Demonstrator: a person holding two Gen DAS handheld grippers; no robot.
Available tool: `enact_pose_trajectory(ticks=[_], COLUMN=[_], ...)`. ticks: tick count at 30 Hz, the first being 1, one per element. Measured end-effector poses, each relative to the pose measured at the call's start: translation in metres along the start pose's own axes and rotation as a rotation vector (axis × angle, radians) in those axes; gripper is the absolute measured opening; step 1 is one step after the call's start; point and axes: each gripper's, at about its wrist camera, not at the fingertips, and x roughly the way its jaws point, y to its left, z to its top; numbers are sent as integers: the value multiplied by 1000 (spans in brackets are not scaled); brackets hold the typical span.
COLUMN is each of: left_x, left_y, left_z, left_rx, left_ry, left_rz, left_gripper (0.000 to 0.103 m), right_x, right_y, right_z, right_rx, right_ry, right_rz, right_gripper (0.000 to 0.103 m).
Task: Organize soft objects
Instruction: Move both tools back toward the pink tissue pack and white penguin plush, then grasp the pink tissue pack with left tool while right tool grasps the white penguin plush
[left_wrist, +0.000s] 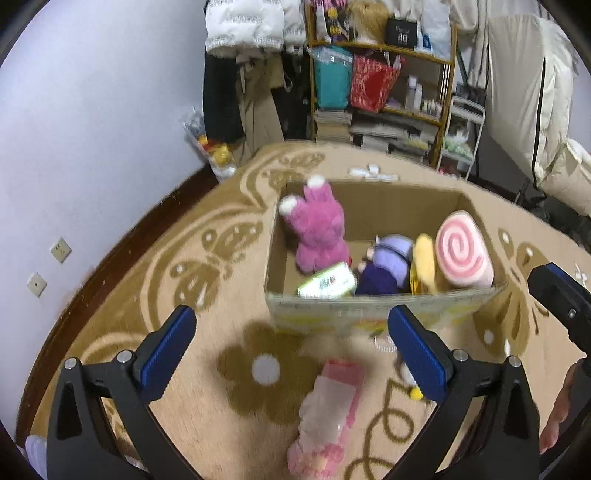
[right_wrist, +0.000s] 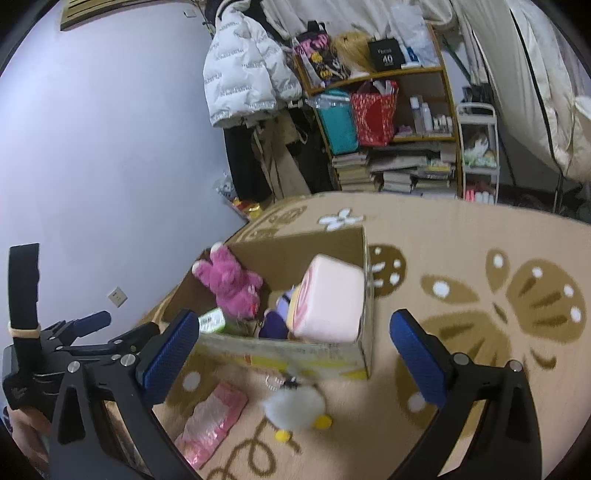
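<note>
Both grippers empty, fingers spread wide: left gripper (left_wrist: 291, 350), right gripper (right_wrist: 295, 354). Beige patterned rug (right_wrist: 461, 258). Cardboard box (left_wrist: 369, 306) holds pink plush (left_wrist: 317, 229); pink packet (left_wrist: 328, 413) and white duck plush (right_wrist: 295, 410) on rug just near of box. Cluttered shelf (right_wrist: 388, 110) against the far wall.

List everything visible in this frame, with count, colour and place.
cardboard box: 1, brown, on rug
bunny plush: 1, magenta, box left
purple plush: 1, box middle
swirl roll cushion: 1, pink, box right
green pack: 1, box front
pink packet: 1, rug before box
white fluffy toy: 1, yellow feet, rug before box
shelf: 1, wooden, back wall
left hand-held gripper: open
right hand-held gripper: open
</note>
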Motion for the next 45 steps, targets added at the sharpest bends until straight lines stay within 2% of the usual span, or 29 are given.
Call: enact_pose_trajectory(ticks=[10, 27, 29, 34, 42, 44, 45], left_x=[36, 80, 84, 92, 98, 98, 97], left_y=[2, -15, -16, -21, -29, -30, -31], left_z=[-29, -57, -59, -65, -71, -71, -71], left_rx=[-46, 4, 3, 23, 35, 34, 41], left_ry=[189, 337, 351, 370, 401, 401, 398], left_rz=[-26, -7, -9, -14, -21, -20, -19], left_gripper=[103, 103, 103, 103, 102, 100, 99], right_x=[27, 79, 83, 93, 98, 100, 100], right_y=[-8, -17, -17, -22, -19, -16, -14], right_z=[-28, -63, -65, -70, -73, -75, -75], right_rx=[41, 50, 48, 63, 44, 37, 24], right_ry=[114, 278, 290, 329, 349, 351, 352], right_rz=[-9, -16, -17, -4, 24, 18, 9], right_gripper=[103, 103, 95, 87, 84, 76, 76])
